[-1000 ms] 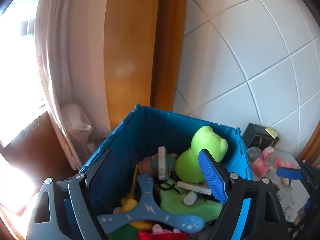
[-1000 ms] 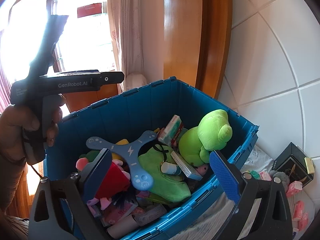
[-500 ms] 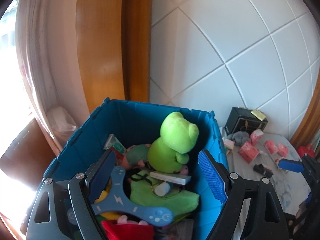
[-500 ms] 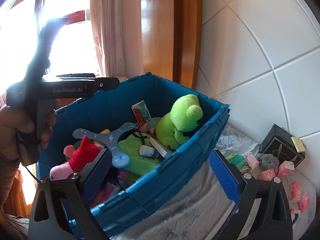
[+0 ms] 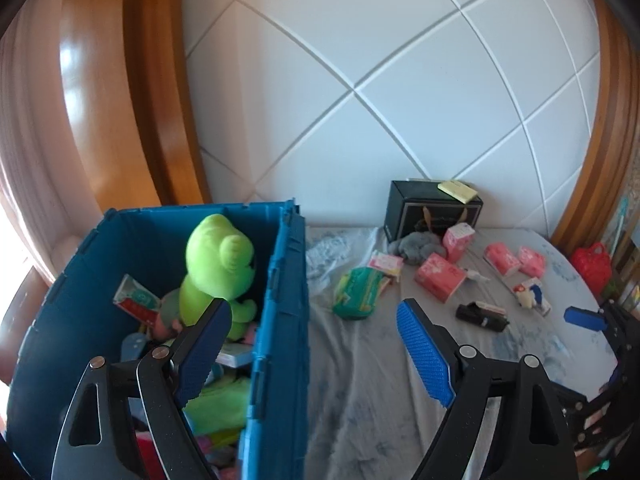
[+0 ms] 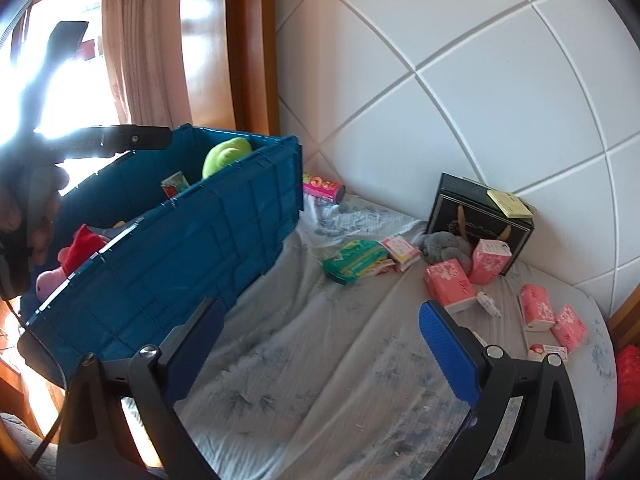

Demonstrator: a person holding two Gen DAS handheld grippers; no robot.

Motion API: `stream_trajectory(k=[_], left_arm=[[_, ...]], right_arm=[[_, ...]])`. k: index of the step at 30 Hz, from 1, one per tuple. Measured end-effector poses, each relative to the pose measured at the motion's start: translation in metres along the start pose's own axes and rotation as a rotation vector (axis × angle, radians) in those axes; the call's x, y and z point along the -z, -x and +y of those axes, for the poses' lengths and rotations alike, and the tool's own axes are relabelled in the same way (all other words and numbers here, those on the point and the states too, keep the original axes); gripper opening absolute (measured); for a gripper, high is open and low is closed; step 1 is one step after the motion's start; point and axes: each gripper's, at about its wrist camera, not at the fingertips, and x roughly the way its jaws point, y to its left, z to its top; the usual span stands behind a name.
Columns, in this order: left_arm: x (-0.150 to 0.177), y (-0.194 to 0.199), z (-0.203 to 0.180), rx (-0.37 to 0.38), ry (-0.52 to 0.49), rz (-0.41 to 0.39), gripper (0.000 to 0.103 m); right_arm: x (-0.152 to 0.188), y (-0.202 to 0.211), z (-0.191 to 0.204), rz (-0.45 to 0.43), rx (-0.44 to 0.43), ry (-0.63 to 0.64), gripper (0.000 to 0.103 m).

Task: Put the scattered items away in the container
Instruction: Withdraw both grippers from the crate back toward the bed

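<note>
The blue crate (image 5: 280,320) (image 6: 180,248) stands on the bed at the left, holding a green plush (image 5: 216,264), a red plush (image 6: 82,246) and other toys. Scattered on the sheet to its right are a green pack (image 5: 358,292) (image 6: 356,262), several pink tissue packs (image 5: 440,276) (image 6: 450,286), a grey plush (image 5: 416,244) (image 6: 444,246) and a small black item (image 5: 480,316). My left gripper (image 5: 314,312) is open and empty, straddling the crate's right wall. The right gripper (image 6: 320,308) hangs open and empty over bare sheet beside the crate.
A black gift box (image 5: 432,210) (image 6: 476,216) with a yellow pad on top leans on the white padded headboard. A pink can (image 6: 324,188) lies behind the crate. A red bag (image 5: 592,260) sits at the bed's right edge. A hand (image 6: 24,216) holds the left gripper.
Both grippers have swung right, from above the crate's contents out over the bed with the scattered items. Both stayed open and empty.
</note>
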Motion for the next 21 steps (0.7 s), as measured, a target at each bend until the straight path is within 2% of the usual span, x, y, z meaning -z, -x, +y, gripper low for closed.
stream_trajectory(k=[6,10,12,17,21], left_arm=[[0.019,-0.053,-0.064,-0.004,-0.012,0.062,0.085],[0.035,-0.101,-0.094,-0.041,-0.021,0.109,0.085],[0.041,-0.126,-0.107,-0.034,-0.016,0.113,0.085],[0.055,-0.202,-0.132,-0.048,-0.078,0.142,0.085],[0.068,-0.265,-0.132,-0.040,-0.117,0.157,0.085]], right_arm=[[0.046,-0.015,-0.096,0.051,0.028,-0.046,0.099],[0.075,-0.045,-0.147,0.095,0.009,-0.026,0.099],[0.087,-0.064,-0.169,0.124,0.013,-0.015,0.099],[0.111,-0.122,-0.203,0.189,-0.008,0.043,0.099],[0.124,-0.176,-0.210,0.232,-0.020,0.129,0.099]])
